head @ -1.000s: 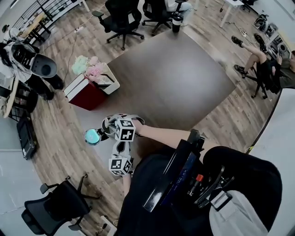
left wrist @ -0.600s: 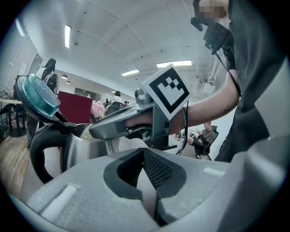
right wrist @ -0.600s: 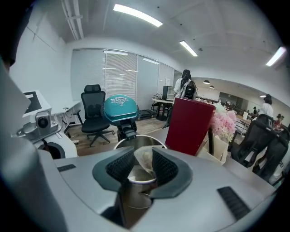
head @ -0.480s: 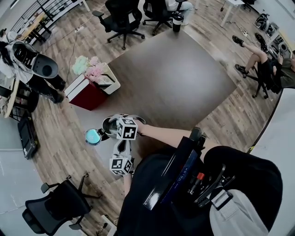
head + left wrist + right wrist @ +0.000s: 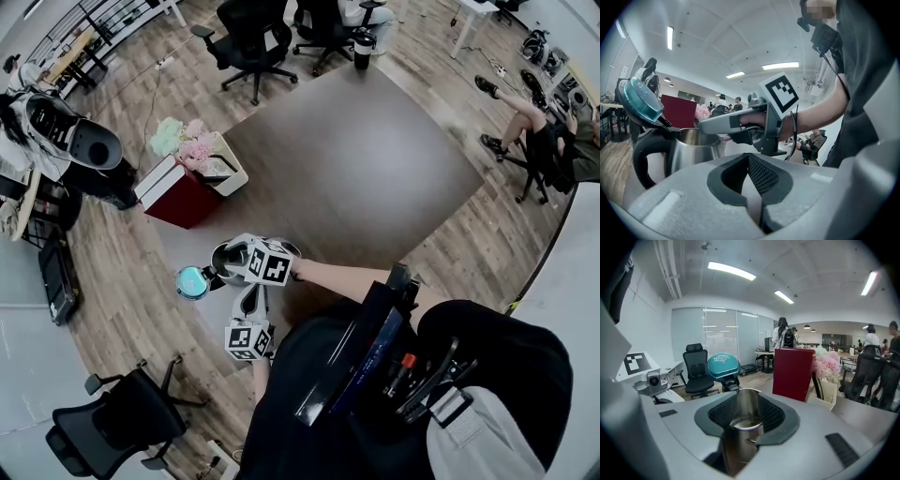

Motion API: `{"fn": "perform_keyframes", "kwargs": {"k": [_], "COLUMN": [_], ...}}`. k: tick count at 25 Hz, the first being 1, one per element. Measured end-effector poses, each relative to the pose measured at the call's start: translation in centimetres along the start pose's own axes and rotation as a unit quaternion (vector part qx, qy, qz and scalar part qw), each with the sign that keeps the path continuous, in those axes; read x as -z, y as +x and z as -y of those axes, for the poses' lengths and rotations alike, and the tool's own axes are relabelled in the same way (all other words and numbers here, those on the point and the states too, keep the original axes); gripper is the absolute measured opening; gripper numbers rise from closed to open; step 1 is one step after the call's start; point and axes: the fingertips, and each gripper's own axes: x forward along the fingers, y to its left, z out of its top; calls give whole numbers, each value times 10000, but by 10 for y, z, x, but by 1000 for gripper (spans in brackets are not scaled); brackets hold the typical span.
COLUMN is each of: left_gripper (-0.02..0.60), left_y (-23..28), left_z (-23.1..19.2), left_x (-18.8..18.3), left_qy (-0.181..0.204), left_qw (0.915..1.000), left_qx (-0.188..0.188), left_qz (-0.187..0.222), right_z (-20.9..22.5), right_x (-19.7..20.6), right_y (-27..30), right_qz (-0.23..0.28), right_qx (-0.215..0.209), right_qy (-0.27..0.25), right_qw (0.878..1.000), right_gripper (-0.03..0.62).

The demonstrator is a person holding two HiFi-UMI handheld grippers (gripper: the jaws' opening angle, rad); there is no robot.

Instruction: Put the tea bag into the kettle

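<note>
A steel kettle (image 5: 223,260) stands on the table's near left part, its teal lid (image 5: 192,281) flipped open. My right gripper (image 5: 242,255) hangs right over the kettle's mouth. In the right gripper view its jaws (image 5: 746,408) are opening with nothing held between them, and I look straight down into the kettle (image 5: 745,427). No tea bag can be made out. My left gripper (image 5: 249,305) waits just in front of the kettle; its jaws (image 5: 751,173) show a narrow empty gap. From there I see the kettle (image 5: 693,150), its lid (image 5: 642,98) and the right gripper (image 5: 723,125) above the rim.
A red box (image 5: 178,192) with pink flowers (image 5: 183,136) sits at the dark table's (image 5: 356,159) left edge. Office chairs (image 5: 248,37) stand beyond the far edge and at the near left (image 5: 112,417). A seated person (image 5: 548,141) is at the right.
The right gripper's marker cube has shifted slightly right and tilted above the kettle. The left gripper and the kettle have stayed put.
</note>
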Motion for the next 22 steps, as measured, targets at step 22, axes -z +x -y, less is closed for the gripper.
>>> {"fn": "perform_keyframes", "kwargs": {"k": [22], "left_gripper": [5], "left_y": [6], "left_z": [12], "left_x": [48], "left_qy": [-379], "left_qw": [9952], "left_qx": [531], "left_qz": [-727], "right_z": [-24], "right_x": [133], "right_y": [-105], "right_qz": [-94], "right_qx": [731], "right_qy": [1007], "right_qw": [9922], "right_gripper": [5]}}
